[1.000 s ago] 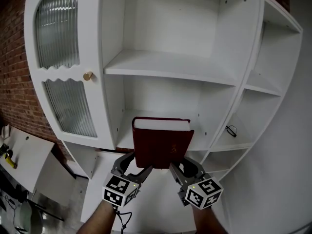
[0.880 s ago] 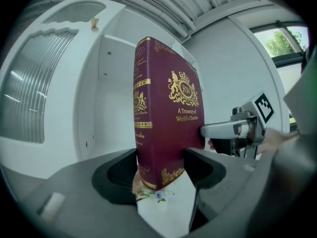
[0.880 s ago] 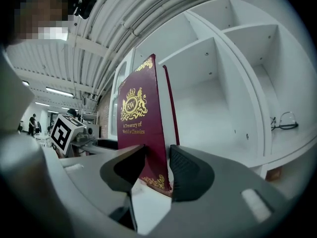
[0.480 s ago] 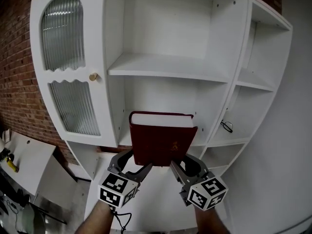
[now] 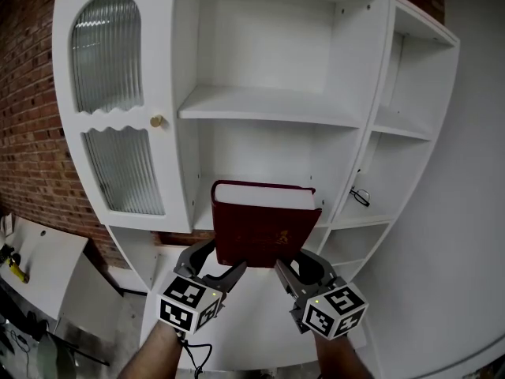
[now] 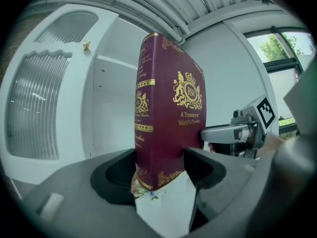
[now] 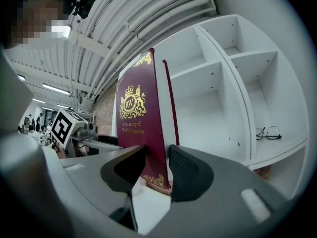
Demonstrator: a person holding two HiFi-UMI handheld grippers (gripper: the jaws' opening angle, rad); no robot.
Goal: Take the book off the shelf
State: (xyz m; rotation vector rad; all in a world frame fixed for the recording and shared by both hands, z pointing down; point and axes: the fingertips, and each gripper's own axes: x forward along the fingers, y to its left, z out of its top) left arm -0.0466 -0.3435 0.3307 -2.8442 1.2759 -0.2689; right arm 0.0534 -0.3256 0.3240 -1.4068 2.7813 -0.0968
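Note:
A thick maroon book (image 5: pixel 264 226) with gold lettering is held in the air in front of the white shelf unit (image 5: pixel 268 105), clear of its boards. My left gripper (image 5: pixel 229 268) is shut on the book's lower left corner, at the spine (image 6: pixel 146 128). At the lower right corner my right gripper (image 5: pixel 286 268) is shut on it too, its jaws clamping the cover and pages (image 7: pixel 148 133). In the left gripper view the other gripper (image 6: pixel 242 130) shows beyond the book.
The shelf unit has a cabinet door (image 5: pixel 110 101) with ribbed glass and a brass knob (image 5: pixel 157 121) at the left. A pair of glasses (image 5: pixel 360 197) lies on a right side shelf. A brick wall (image 5: pixel 31 117) stands at the far left.
The book and both grippers have stayed near the same spot in view while the shelf unit has shifted slightly, as the head moved. Both grips are unchanged.

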